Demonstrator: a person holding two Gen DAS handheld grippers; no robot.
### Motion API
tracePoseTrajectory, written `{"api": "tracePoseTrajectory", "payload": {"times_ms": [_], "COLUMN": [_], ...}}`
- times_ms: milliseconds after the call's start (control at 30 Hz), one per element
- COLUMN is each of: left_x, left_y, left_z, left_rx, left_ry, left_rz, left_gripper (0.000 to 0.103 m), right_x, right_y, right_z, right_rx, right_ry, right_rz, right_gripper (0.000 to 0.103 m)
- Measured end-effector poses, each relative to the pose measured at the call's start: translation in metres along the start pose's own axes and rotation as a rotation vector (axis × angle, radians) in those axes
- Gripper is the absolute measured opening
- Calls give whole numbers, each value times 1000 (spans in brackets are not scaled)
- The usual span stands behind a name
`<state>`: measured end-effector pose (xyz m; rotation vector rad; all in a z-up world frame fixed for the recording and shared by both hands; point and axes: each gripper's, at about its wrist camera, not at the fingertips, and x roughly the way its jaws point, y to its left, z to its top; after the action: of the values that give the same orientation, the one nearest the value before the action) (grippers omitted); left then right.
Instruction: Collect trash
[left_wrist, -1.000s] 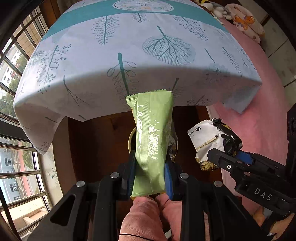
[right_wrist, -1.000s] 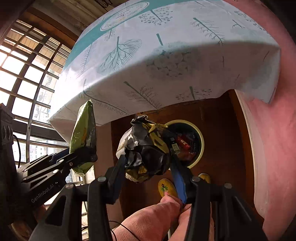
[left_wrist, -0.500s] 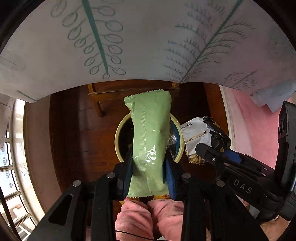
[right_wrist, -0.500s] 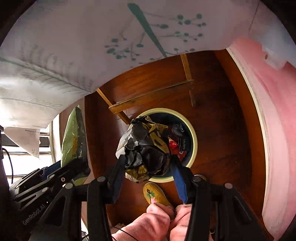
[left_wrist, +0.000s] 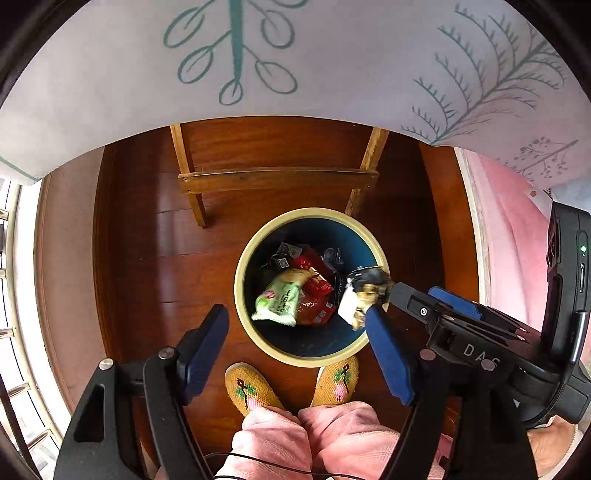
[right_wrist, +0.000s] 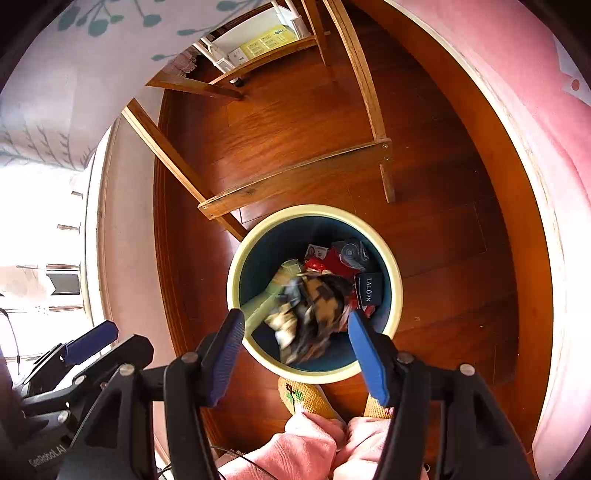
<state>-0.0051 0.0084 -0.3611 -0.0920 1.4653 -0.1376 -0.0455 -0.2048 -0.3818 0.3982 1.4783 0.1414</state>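
A round bin with a cream rim (left_wrist: 243, 258) (right_wrist: 397, 280) and dark blue inside stands on the wood floor under the table. My left gripper (left_wrist: 295, 325) is open and empty above it. The green wrapper (left_wrist: 279, 301) lies in the bin on red packets. My right gripper (right_wrist: 295, 328) is open above the bin. The crumpled black and gold wrapper (right_wrist: 310, 310) is blurred, falling between the open fingers into the bin. In the left wrist view this wrapper (left_wrist: 364, 295) shows just off the right gripper's fingers (left_wrist: 436, 308).
The wooden table frame's crossbar (left_wrist: 277, 177) (right_wrist: 295, 177) stands right behind the bin, under the leaf-print tablecloth (left_wrist: 295, 55). The person's yellow slippers (left_wrist: 251, 387) are just in front of the bin. A pink bed edge (right_wrist: 535, 147) is at the right, window bars at the left.
Both grippers have come down over the bin and opened. The green wrapper dropped from the left one into the bin. The black and gold wrapper left the right one and is falling.
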Motion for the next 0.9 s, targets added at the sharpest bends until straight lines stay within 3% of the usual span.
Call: {"api": "tracePoseTrajectory", "payload": {"times_ms": [100, 333, 533, 900], "left_x": [0, -24, -58, -147], "left_y": [2, 10, 16, 4], "left_z": [-2, -7, -7, -12], "left_rx": [-6, -42, -72, -65], "left_ry": [-11, -69, -121, -193], "left_rz": [23, 74, 99, 84], "left_gripper": [94, 96, 96, 96], "right_x": [-3, -20, -44, -133], "right_y": [5, 17, 26, 51], "right_z": [-1, -2, -4, -4], "right_rx": [-20, -61, -74, -128], "right_ry": [-16, -45, -72, -165], "right_rz": [-8, -25, -33, -17], "right_gripper": [61, 70, 72, 74]}}
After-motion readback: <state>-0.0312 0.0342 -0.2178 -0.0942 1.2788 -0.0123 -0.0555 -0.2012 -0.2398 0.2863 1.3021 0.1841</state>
